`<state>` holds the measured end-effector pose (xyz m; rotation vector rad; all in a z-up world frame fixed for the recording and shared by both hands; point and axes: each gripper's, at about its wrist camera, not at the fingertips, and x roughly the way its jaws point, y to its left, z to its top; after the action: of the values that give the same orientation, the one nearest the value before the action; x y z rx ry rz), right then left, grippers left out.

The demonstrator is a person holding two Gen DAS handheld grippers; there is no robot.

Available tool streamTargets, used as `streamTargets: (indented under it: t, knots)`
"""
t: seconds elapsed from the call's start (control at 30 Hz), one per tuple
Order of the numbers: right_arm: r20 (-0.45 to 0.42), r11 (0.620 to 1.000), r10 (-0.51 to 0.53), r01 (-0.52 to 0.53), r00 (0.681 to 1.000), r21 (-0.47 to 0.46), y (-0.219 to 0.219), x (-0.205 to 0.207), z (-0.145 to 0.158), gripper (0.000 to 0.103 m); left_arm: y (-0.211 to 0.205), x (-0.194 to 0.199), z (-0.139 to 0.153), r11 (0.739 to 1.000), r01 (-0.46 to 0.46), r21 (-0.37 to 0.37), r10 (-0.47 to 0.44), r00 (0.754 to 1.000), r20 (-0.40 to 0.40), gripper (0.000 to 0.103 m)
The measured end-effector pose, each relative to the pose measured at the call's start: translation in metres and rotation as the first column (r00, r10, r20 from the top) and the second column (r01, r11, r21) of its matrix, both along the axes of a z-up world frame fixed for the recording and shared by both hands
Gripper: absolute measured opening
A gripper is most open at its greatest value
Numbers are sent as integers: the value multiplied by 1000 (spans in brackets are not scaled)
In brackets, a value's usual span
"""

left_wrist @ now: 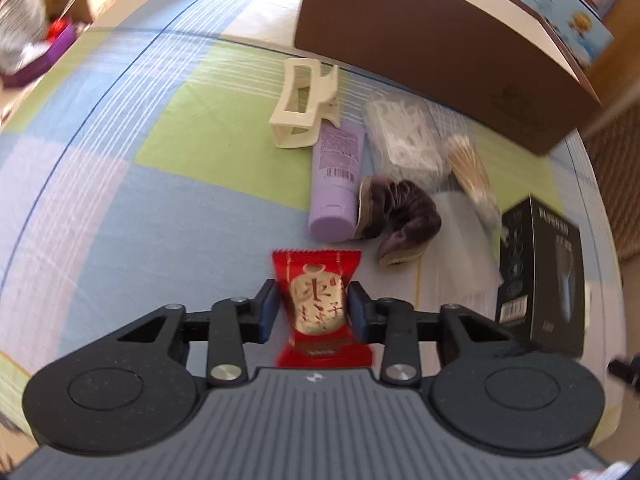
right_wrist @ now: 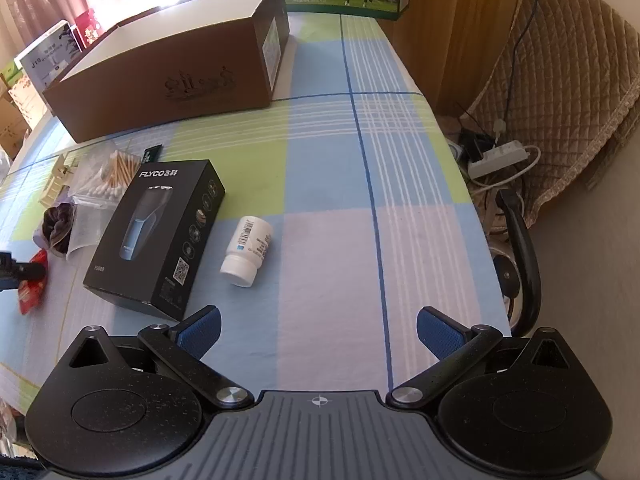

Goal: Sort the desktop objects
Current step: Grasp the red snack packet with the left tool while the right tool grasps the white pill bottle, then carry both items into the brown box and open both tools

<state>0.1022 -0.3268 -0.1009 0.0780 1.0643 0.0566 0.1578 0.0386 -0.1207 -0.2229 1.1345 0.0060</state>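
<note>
One red snack packet (left_wrist: 318,304) is clamped lengthwise by the left hand-held gripper (left_wrist: 314,311); the right hand-held gripper (right_wrist: 319,330) is spread, empty, near one white pill bottle (right_wrist: 247,251).

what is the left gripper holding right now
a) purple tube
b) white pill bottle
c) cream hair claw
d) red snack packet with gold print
d: the left gripper is shut on the red snack packet with gold print, pinched between its blue pads, while the other three items lie free on the checked tablecloth.
</note>
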Motion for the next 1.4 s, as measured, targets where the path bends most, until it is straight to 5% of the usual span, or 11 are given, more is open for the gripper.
streamTargets:
  t: [0.27,0.5,0.67,0.87,1.1,1.4]
  knots:
    - [20,999,45,-45,999,13,13,6,-5,101,-7,-9,-3,979,158,130,-161,987,14,28]
    - [57,997,55,-59,997,58,21,16,-8,100,-5,-9,1,964,152,216,-164,986,38,23]
    - [71,996,57,-61,996,60,25,29,-14,61,12,-5,12,967,126,220,-141,988,56,23]
    - [55,995,71,-74,996,66,32,44,-23,36,24,6,29,970,115,215,-134,988,78,23]
    - [46,996,77,-78,996,35,39,56,-28,24,23,31,54,965,156,212,-183,977,113,23]
    - [163,996,46,-58,985,69,27,82,23,24,0,82,90,944,259,205,-298,935,193,23]
